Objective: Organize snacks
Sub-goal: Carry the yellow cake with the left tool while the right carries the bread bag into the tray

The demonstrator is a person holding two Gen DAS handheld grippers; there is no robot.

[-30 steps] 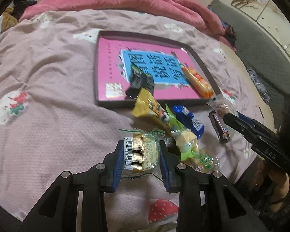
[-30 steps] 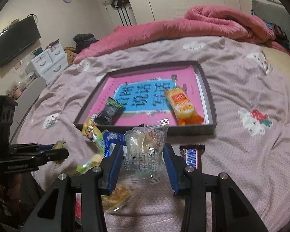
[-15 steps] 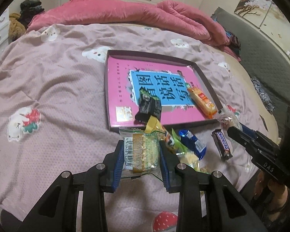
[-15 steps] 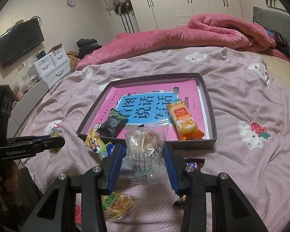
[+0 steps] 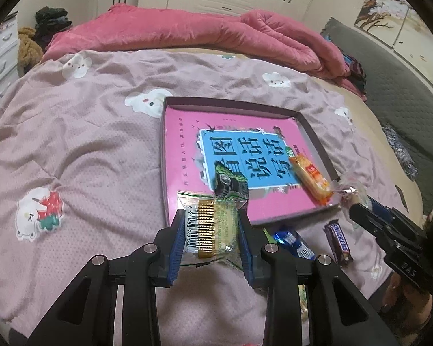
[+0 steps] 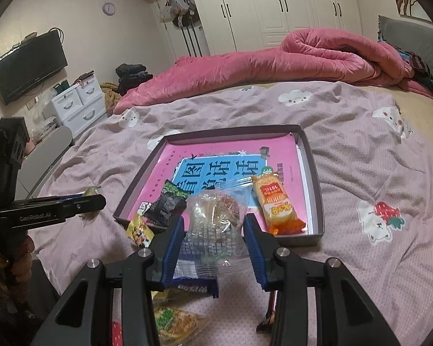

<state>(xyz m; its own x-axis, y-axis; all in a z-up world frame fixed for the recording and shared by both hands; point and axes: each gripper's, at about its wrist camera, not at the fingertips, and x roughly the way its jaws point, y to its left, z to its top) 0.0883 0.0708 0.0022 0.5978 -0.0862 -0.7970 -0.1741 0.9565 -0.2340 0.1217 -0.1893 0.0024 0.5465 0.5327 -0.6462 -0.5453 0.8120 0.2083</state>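
My left gripper (image 5: 211, 225) is shut on a clear-wrapped green cake (image 5: 216, 227) with a gold strip, held above the bed just in front of the tray's near left corner. My right gripper (image 6: 215, 230) is shut on a clear crinkly snack packet (image 6: 216, 219), held before the tray's near edge. The dark-rimmed tray (image 5: 311, 132) (image 6: 314, 178) has a pink and blue printed floor. In it lie a black-green packet (image 5: 229, 181) (image 6: 167, 207) and an orange packet (image 5: 310, 177) (image 6: 274, 201). Each view shows the other gripper (image 5: 358, 210) (image 6: 99, 200) from the side.
Loose on the pink bedsheet below the grippers lie a blue packet (image 5: 293, 242), a Snickers bar (image 5: 337, 242), a yellow packet (image 6: 140, 232) and a green-yellow packet (image 6: 173, 323). A rolled pink quilt (image 6: 303, 57) lies beyond the tray. White drawers (image 6: 78, 106) stand left.
Both grippers have risen with their packets still held and come nearer the tray. The loose snacks on the sheet have dropped lower in both views.
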